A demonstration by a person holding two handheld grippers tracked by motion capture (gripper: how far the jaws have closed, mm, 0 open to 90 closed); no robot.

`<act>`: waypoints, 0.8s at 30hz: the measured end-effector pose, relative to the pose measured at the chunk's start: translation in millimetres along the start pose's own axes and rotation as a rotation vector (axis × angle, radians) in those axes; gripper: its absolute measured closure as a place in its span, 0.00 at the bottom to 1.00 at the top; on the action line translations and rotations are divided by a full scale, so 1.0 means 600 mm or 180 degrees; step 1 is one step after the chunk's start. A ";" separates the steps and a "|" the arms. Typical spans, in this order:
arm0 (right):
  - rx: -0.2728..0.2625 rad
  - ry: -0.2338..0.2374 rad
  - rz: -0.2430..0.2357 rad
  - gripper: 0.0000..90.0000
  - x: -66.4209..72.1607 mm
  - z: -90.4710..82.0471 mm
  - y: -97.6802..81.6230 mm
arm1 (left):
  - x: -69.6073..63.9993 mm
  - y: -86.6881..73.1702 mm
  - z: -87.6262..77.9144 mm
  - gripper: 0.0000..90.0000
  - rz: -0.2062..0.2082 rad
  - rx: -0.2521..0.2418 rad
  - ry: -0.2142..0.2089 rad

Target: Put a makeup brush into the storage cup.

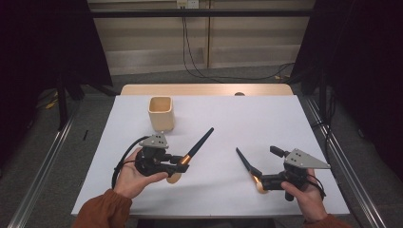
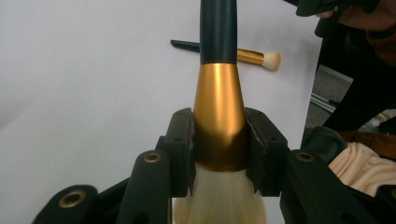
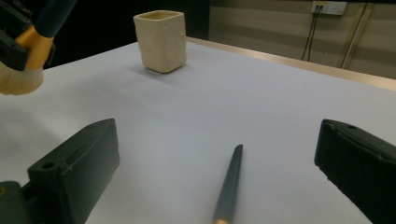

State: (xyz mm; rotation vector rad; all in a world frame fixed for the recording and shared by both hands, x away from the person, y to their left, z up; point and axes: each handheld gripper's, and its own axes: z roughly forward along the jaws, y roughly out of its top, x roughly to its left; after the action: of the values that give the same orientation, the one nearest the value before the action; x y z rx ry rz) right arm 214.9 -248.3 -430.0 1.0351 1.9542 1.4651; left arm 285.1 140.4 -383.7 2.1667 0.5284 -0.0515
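Observation:
My left gripper (image 2: pixel 218 140) is shut on the gold ferrule of a large makeup brush (image 2: pixel 218 93). Its dark handle (image 1: pixel 202 140) points up and to the right, and its pale bristles (image 1: pixel 174 177) hang near the person's left hand. A smaller brush (image 1: pixel 247 166) with a dark handle and a gold ferrule lies flat on the white table (image 1: pixel 266 123). My right gripper (image 1: pixel 264 182) is open at that brush's head end. In the right gripper view the small brush's handle (image 3: pixel 229 182) lies on the table between the two wide-apart jaws, and neither jaw touches it.
A cream square cup (image 1: pixel 160 113) stands upright at the back left of the table, also seen as the cup (image 3: pixel 161 42) beyond the right gripper. A wooden strip (image 1: pixel 204 89) borders the far edge. Dark curtains flank the table on both sides.

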 end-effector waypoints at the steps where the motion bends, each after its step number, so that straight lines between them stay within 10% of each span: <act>1: 0.0006 0.0024 0.0008 0.00 0.001 0.001 0.002 | 0.000 0.001 0.001 0.72 -0.0001 0.0003 -0.0018; 24: 0.0516 0.0667 -0.0198 0.01 0.026 0.056 0.053 | -0.018 0.045 0.019 0.72 0.0456 0.0706 -0.0073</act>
State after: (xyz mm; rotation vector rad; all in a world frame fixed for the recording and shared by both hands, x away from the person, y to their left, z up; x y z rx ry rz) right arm 240.1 -211.7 -409.1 0.9090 2.2638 1.4504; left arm 287.2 113.8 -367.7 2.4119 0.3669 -0.0588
